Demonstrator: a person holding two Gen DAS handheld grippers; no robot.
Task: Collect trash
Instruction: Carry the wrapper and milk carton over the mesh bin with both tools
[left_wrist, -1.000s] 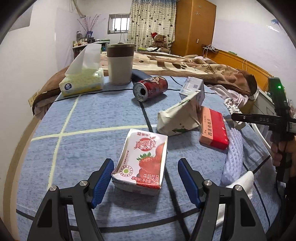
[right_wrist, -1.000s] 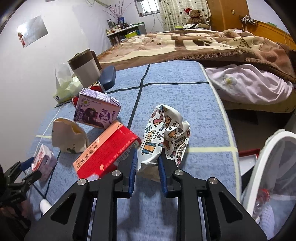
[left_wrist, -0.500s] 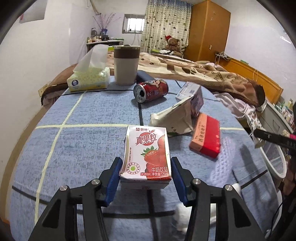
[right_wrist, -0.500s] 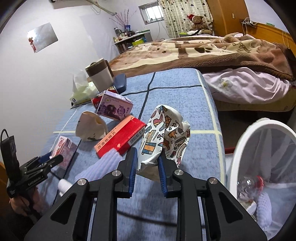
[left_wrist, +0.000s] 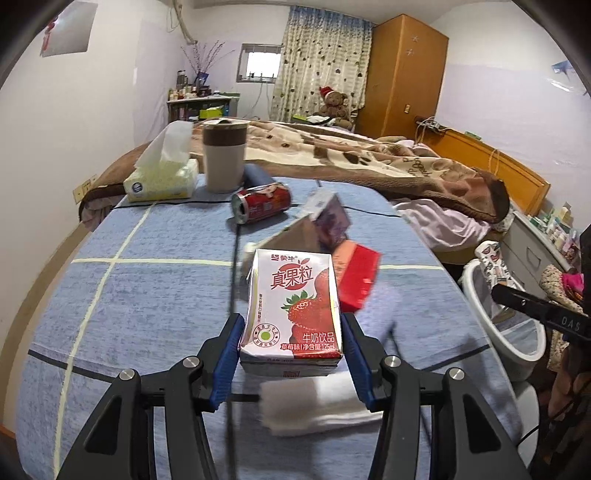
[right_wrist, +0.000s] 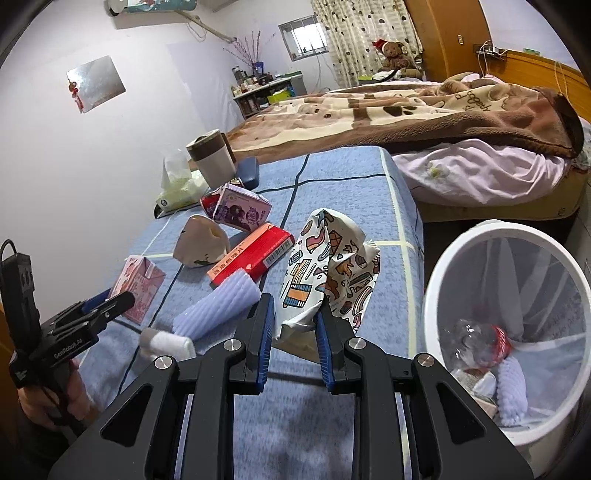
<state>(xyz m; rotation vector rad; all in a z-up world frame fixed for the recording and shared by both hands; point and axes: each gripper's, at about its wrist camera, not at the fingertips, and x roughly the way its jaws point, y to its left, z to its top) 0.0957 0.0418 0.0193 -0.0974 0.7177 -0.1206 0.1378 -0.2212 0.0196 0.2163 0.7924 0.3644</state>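
My left gripper (left_wrist: 291, 343) is shut on a strawberry milk carton (left_wrist: 293, 310) and holds it above the blue table cloth (left_wrist: 147, 295); the carton also shows in the right wrist view (right_wrist: 140, 284). My right gripper (right_wrist: 294, 325) is shut on a crumpled patterned paper cup (right_wrist: 328, 269), lifted near the table's right edge. The white trash bin (right_wrist: 436, 280) stands just right of it, with a bottle and scraps inside; it also shows in the left wrist view (left_wrist: 467, 280).
On the table lie a red can (left_wrist: 260, 204), a purple carton (right_wrist: 242, 210), a red box (right_wrist: 255, 254), a beige crumpled bag (right_wrist: 201, 242), a white foam sleeve (right_wrist: 218, 308), a tissue pack (left_wrist: 162, 177) and a tall cup (left_wrist: 223, 158). A bed (right_wrist: 424, 110) lies behind.
My left gripper closed on the milk carton and lifted it off the table. My right gripper carried the paper cup rightward toward the bin.
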